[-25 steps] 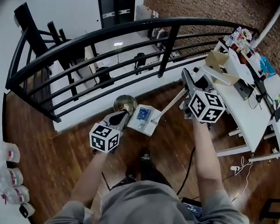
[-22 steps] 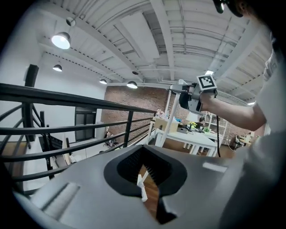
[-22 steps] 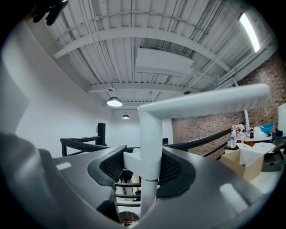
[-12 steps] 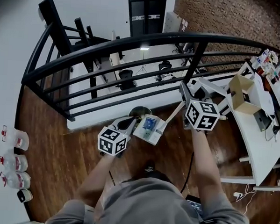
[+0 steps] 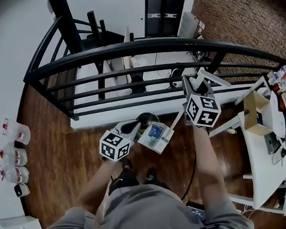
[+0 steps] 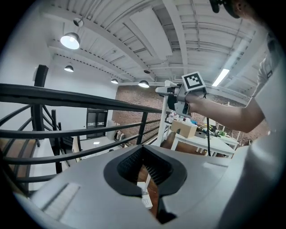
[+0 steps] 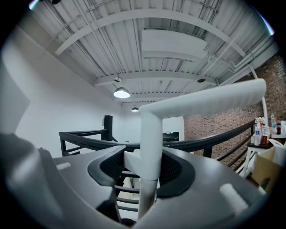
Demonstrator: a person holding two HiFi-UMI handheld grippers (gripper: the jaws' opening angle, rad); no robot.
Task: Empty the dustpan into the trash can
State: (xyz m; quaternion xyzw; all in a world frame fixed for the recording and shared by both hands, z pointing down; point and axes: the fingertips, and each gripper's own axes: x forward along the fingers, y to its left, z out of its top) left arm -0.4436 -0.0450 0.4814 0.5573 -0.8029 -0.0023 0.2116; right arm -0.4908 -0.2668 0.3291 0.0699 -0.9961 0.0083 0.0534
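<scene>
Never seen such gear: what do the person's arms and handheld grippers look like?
The left gripper and right gripper are grey bodies with dark ribbed pads, each carrying a white cube of black square markers. Arms are bare below a grey short-sleeved shirt.

The person wears a grey short-sleeved shirt (image 5: 152, 210) and dark shoes (image 5: 121, 181). The left gripper (image 5: 132, 128) and right gripper (image 5: 186, 83) are grey with black ribbed pads (image 6: 156, 171). Each carries a white cube (image 5: 115, 145) printed with black square markers. A black cable (image 5: 194, 169) hangs below the right one.
</scene>
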